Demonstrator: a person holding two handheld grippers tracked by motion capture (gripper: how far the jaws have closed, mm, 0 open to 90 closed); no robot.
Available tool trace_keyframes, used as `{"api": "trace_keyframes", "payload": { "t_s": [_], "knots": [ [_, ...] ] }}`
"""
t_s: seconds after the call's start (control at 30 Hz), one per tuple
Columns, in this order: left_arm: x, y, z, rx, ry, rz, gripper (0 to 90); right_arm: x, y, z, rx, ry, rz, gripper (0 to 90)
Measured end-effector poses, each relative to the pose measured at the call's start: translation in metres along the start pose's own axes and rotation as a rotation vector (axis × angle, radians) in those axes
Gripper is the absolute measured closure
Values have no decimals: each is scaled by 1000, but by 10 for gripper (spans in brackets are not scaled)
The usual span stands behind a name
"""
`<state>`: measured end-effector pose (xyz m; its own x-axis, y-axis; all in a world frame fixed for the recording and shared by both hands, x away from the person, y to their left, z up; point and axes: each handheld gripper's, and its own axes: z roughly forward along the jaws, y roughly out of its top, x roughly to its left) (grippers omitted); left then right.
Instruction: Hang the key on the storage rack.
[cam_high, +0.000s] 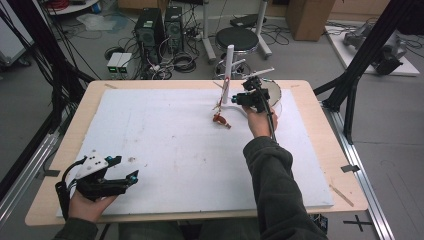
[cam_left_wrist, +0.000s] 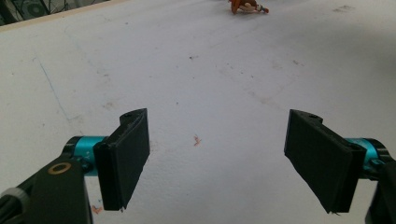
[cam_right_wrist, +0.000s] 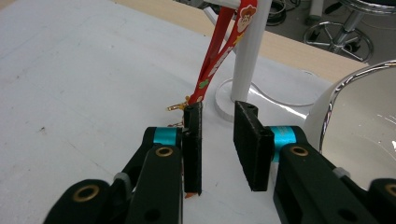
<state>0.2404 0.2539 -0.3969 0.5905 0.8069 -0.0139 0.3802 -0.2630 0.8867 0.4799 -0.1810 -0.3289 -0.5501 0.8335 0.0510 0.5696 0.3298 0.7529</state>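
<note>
High view: white foam board (cam_high: 165, 145) lies on the wooden table (cam_high: 320, 150). Left gripper (cam_high: 125, 176) sits at the board's 7 o'clock corner, low over the surface, jaws spread wide with nothing between them. Right gripper (cam_high: 239, 98) is at about 1 o'clock on the board, just beside a white stand (cam_high: 228, 75) with an upright post and side pegs. A red lanyard (cam_high: 223, 95) hangs from the stand; a small orange-brown figure (cam_high: 220, 119) lies on the board at the stand's 7 o'clock, near the right hand. A round mirror (cam_high: 274, 92) stands at the gripper's 3 o'clock

Left gripper view: both black pads (cam_left_wrist: 126, 156) held far apart above bare board, gripping nothing. The small figure (cam_left_wrist: 246, 6) shows at 12 o'clock, well apart

Right gripper view: jaws narrowly parted, a clear gap between the pads (cam_right_wrist: 252, 144), nothing pressed between them. The red lanyard (cam_right_wrist: 219, 53), printed with cartoon faces, slants down from 12 o'clock to a gold clasp (cam_right_wrist: 180, 106) at the left pad's tip; whether it touches the pad I cannot tell. The stand's round base (cam_right_wrist: 229, 100) sits just beyond the jaws. Mirror rim (cam_right_wrist: 336, 91) at 3 o'clock
</note>
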Motion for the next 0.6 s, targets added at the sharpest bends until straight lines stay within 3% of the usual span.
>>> {"api": "trace_keyframes", "payload": {
  "t_s": [0.3, 0.6],
  "knots": [
    [-1, 0, 2, 3, 0, 3, 228, -11, -11, -3, -27, 63, 26, 669],
    [-1, -1, 0, 3, -1, 2, 229, -12, -19, -10, -46, 93, 26, 606]
  ]
}}
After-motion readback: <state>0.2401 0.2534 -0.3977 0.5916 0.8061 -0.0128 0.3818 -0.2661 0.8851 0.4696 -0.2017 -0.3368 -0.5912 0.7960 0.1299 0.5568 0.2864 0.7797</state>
